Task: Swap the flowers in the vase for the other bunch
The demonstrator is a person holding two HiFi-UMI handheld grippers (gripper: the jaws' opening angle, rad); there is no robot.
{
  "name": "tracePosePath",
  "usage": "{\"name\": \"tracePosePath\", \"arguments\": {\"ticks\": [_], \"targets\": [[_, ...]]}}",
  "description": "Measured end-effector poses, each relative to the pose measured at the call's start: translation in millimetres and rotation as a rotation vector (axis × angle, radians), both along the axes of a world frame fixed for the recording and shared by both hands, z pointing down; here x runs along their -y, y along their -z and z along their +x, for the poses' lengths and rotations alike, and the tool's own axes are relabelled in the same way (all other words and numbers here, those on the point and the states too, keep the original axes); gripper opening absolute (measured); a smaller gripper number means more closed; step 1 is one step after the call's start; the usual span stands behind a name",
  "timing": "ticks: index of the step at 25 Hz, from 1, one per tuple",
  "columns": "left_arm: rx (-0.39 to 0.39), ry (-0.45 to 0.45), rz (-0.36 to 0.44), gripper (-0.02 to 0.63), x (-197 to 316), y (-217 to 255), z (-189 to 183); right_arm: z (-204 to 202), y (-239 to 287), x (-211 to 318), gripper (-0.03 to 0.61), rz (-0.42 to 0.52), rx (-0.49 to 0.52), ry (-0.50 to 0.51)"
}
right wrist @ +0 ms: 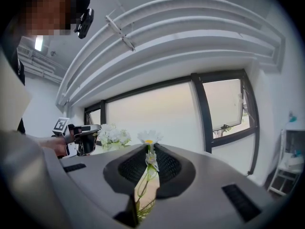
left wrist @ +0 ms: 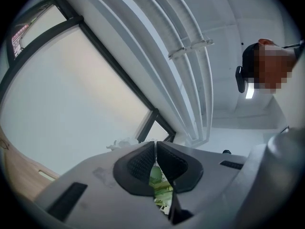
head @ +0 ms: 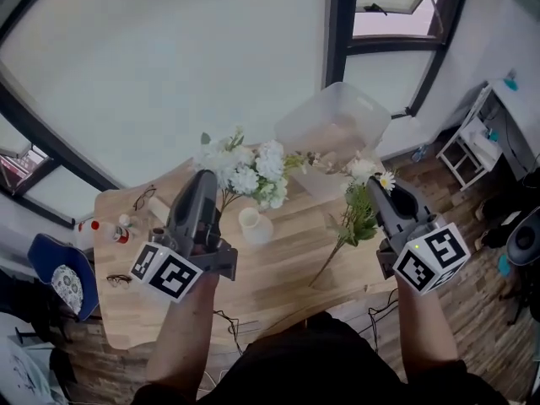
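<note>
One daisy bunch [right wrist: 148,138], stems between right fingers [right wrist: 169,168]

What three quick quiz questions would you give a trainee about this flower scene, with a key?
1. True or false: the white vase on the table has flowers in it.
2. What are the right tongs shut on? A. the daisy bunch B. eyeglasses C. a clear bin
3. Which tongs hold the white bunch?
Key: 1. False, it stands empty. 2. A. 3. The left tongs.
</note>
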State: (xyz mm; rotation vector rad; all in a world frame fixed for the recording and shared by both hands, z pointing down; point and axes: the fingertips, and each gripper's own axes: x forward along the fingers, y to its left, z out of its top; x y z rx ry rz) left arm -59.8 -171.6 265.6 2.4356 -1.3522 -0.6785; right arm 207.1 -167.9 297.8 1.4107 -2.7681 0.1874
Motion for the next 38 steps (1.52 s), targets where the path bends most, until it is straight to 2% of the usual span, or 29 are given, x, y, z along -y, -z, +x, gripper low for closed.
{"name": "tracePosePath", "arguments": {"ticks": [6, 11, 21, 25, 38], "targets": [[-0.039, -0.079, -0.001, 0.018, 12, 2, 33, 18, -6, -1, 0.054, -0.011, 0.009, -0.041], [-0.056, -0.111, -0.011, 0.018, 17, -1, 48, 27, -9, -5, 0.054, -0.013, 0.010, -0.055], [-0.089, -0.125, -0.058, 0.018, 18, -28, 43, 19, -22, -7, 0.054, -0.042, 0.001, -0.044], [-0.111, -0.114, -0.072, 0.018, 19, -37, 46, 23, -26, -8, 0.054, -0.055, -0.005, -0.033], [-0.156, -0.050, -0.109, 0.018, 10, -71, 16, -4, -28, -4, 0.054, -0.072, -0.075, 0.012]]}}
